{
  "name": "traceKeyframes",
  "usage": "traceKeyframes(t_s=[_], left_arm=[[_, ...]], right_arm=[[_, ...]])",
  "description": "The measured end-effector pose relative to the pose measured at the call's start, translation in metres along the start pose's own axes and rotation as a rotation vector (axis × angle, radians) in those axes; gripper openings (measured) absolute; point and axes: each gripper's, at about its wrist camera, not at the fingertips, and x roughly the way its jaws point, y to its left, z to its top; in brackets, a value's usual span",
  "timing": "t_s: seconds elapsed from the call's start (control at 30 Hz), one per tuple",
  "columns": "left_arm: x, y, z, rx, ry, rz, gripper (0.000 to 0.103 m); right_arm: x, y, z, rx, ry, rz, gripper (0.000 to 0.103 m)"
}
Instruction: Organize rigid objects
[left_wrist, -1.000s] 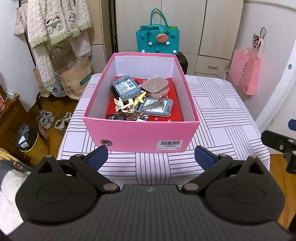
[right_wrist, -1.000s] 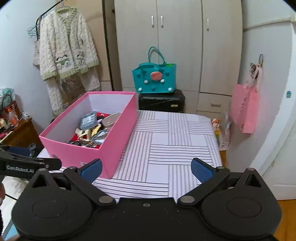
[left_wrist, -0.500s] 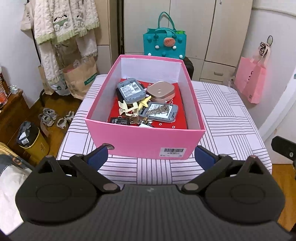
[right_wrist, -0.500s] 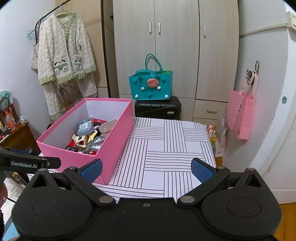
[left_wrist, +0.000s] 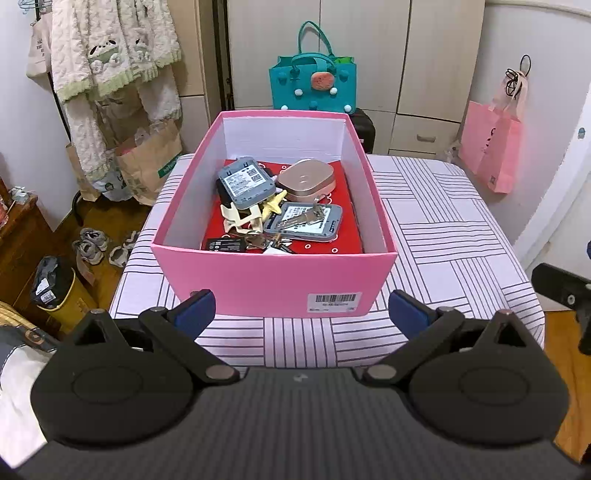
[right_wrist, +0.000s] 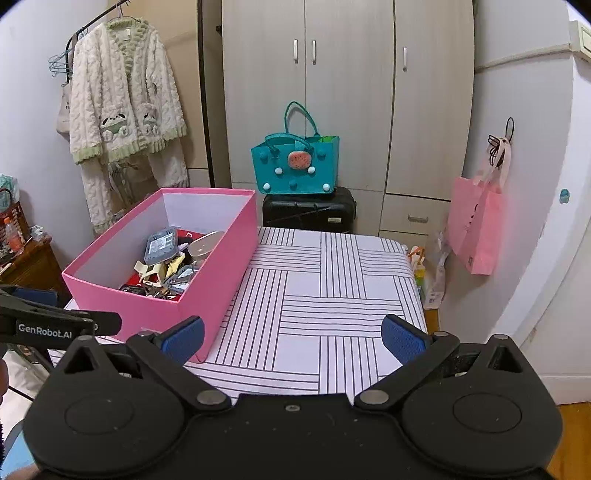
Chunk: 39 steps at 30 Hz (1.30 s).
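A pink box (left_wrist: 273, 284) (right_wrist: 207, 291) stands on the left part of a striped table (left_wrist: 443, 236) (right_wrist: 325, 291). Inside lie a grey device (left_wrist: 245, 181) (right_wrist: 160, 245), a rose-gold case (left_wrist: 306, 181) (right_wrist: 205, 242), a second grey device (left_wrist: 306, 223) with keys on it, a cream clip (left_wrist: 240, 218) and a black label tag (left_wrist: 225, 244), all on a red liner. My left gripper (left_wrist: 301, 312) is open, empty, in front of the box's near wall. My right gripper (right_wrist: 293, 338) is open and empty over the bare cloth to the right of the box.
Behind the table a teal bag (right_wrist: 295, 166) sits on a black suitcase (right_wrist: 310, 212) before wardrobe doors. A pink bag (right_wrist: 476, 225) hangs on the right wall. Knitted clothes (right_wrist: 122, 110), paper bags (left_wrist: 147, 162), shoes (left_wrist: 99, 245) and a wooden cabinet (right_wrist: 33, 258) stand at the left.
Both grippers have risen and pulled back a little, so the box sits lower and its contents show more fully. Both stay open. Nothing in the box moved.
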Motion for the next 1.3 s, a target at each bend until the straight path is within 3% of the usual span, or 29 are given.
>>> traceKeyframes(t_s=[0.2,0.43,0.63,0.83,1.0,1.3], left_arm=[[0.0,-0.001,-0.004,-0.002,-0.025,0.02,0.101],[-0.006,-0.005,-0.011,0.009,-0.108,0.064,0.101],[-0.008,-0.007,-0.014,0.019,-0.118,0.054,0.101],[-0.011,-0.011,-0.018,0.034,-0.139,0.052,0.101],[-0.014,-0.006,-0.018,0.009,-0.145,0.011,0.101],[-0.014,-0.006,-0.02,0.009,-0.153,0.034,0.103]], right_arm=[[-0.002,-0.001,-0.004,0.005,-0.021,0.007,0.103],[-0.004,-0.004,-0.012,0.025,-0.078,0.019,0.103],[-0.005,-0.007,-0.018,0.041,-0.086,0.028,0.103],[-0.009,-0.005,-0.021,0.028,-0.102,-0.019,0.103],[-0.01,-0.005,-0.023,0.022,-0.099,-0.026,0.103],[-0.011,-0.004,-0.025,0.019,-0.095,-0.031,0.103]])
